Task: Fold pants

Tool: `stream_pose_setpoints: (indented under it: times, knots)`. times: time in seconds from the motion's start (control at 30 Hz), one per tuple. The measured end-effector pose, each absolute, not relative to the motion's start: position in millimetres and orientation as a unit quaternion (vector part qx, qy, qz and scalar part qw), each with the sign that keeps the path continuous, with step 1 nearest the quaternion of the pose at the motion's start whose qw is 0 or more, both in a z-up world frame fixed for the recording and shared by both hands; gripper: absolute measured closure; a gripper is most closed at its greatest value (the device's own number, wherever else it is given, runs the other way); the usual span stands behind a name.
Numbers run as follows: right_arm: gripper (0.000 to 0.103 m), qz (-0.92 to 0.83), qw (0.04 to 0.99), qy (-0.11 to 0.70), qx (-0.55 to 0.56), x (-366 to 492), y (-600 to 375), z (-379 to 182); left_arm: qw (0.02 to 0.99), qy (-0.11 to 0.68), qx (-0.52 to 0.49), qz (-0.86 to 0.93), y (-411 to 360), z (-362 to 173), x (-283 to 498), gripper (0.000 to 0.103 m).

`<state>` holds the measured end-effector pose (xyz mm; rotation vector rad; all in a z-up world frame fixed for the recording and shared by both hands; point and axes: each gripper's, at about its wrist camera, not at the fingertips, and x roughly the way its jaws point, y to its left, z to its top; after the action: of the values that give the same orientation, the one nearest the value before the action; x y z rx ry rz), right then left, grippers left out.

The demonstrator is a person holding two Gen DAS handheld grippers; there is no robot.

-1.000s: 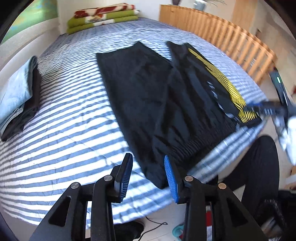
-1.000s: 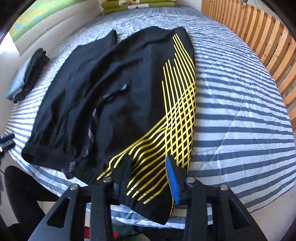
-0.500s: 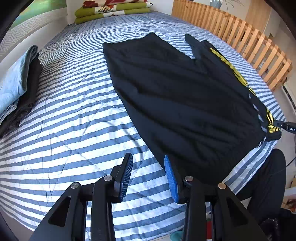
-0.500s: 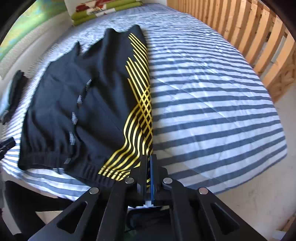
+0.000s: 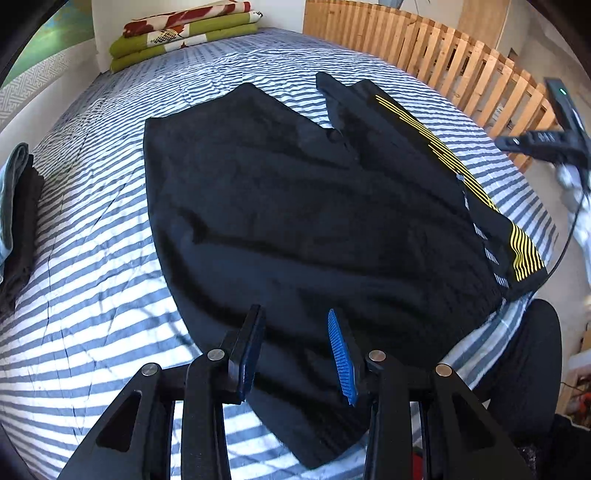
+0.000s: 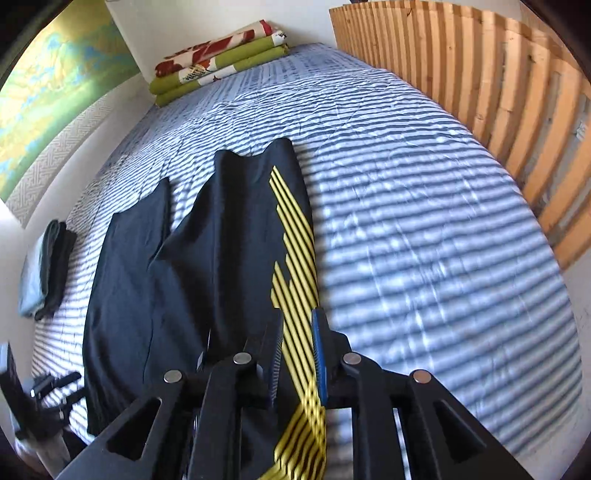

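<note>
Black pants [image 5: 295,206] with yellow stripes [image 5: 524,254] down one side lie spread on the striped bed [image 5: 92,295], waistband toward me and legs pointing away. My left gripper [image 5: 295,314] hovers open just above the near waistband corner, nothing between its fingers. My right gripper [image 6: 297,319] has its fingers partly apart over the yellow-striped side [image 6: 295,236] of the pants [image 6: 207,258]. The fabric seen in the gap lies below them. In the left wrist view the right gripper [image 5: 517,142] is blurred and held above the bed's right edge.
Folded clothes [image 5: 18,221] lie at the bed's left edge, and a stack of folded blankets [image 5: 184,33] sits at the far end. A wooden slatted rail [image 6: 498,92] runs along the right side. A person's dark-clad leg [image 5: 528,362] stands at the near edge.
The right gripper, shut on the yellow-striped waist corner half a second ago, now has its fingers apart and sits higher. The left gripper stayed open and shifted over the waistband. The pants lie flatter.
</note>
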<state>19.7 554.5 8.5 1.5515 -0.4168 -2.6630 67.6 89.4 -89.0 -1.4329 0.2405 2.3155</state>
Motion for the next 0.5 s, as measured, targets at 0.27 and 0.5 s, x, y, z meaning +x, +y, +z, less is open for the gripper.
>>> stream_pose_setpoints:
  times: [0.27,0.5]
  knots:
    - [0.065,-0.856,0.006,-0.150,0.495,-105,568,-10,0.175,0.064,-0.521,0.833,77,-94,26,0.065]
    - [0.065,-0.836,0.000,-0.176,0.519,-179,569,-52,0.161,0.047,-0.538,0.826,62,-114,-2,0.065]
